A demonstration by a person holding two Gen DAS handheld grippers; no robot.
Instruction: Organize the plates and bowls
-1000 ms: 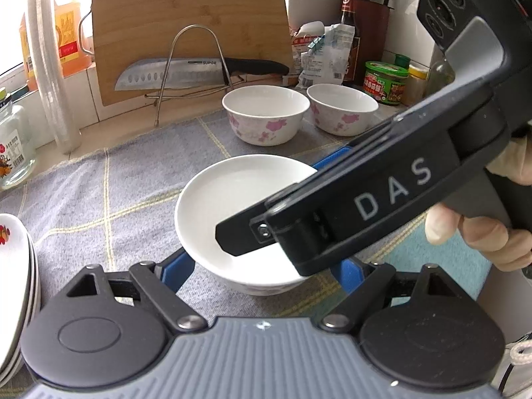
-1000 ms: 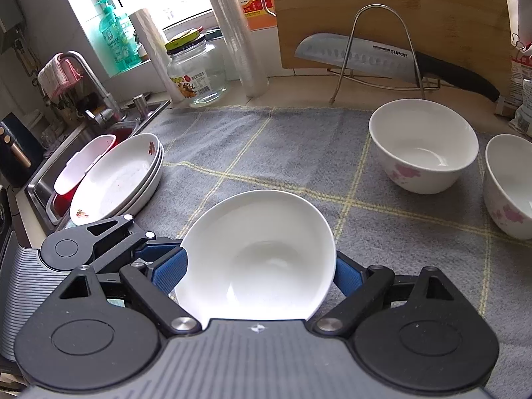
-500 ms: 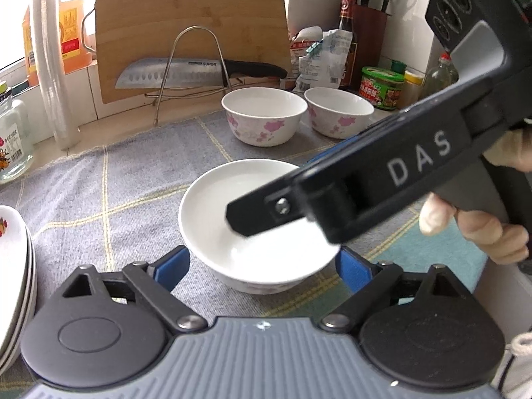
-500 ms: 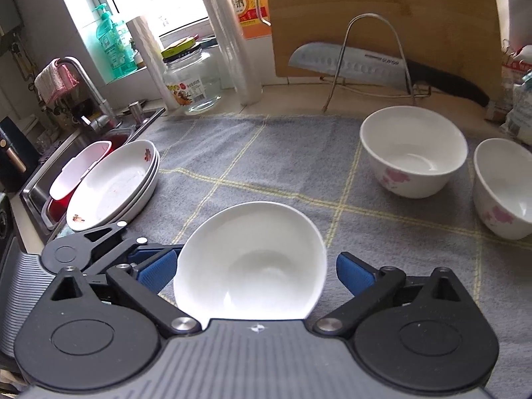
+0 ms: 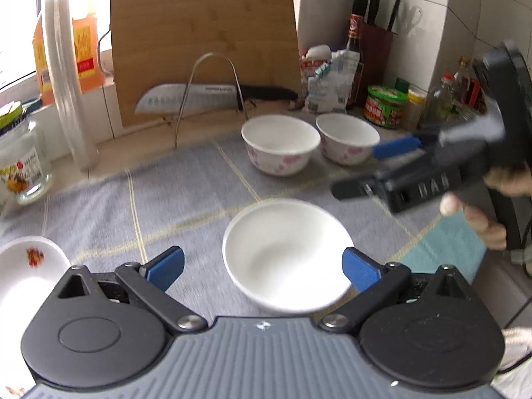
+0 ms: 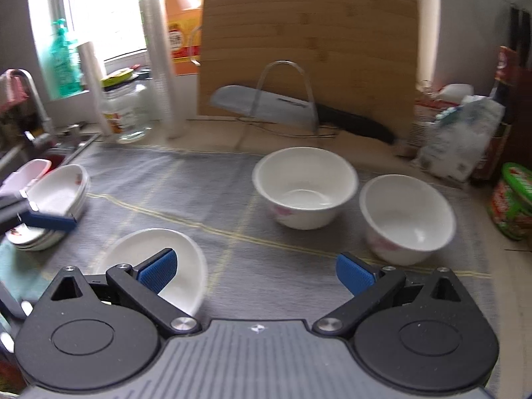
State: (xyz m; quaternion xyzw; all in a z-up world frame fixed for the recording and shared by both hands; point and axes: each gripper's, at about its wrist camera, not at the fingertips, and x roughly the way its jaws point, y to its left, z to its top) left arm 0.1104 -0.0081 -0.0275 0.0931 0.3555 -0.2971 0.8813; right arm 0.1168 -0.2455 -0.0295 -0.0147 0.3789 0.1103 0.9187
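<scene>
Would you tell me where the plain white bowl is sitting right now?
The plain white bowl sits on the grey cloth, nearer than both flowered bowls, right of the plate stack.

Bare cloth [image 6: 206,199] btwn bowls [image 6: 304,186], plates [image 6: 56,206]

Left gripper [image 5: 262,267]: black linkage arms, silver pivot screws, ribbed blue pads [image 5: 164,267], grey ridged body. Right gripper [image 6: 256,271]: identical build; side housing carries white lettering, too blurred to read.
</scene>
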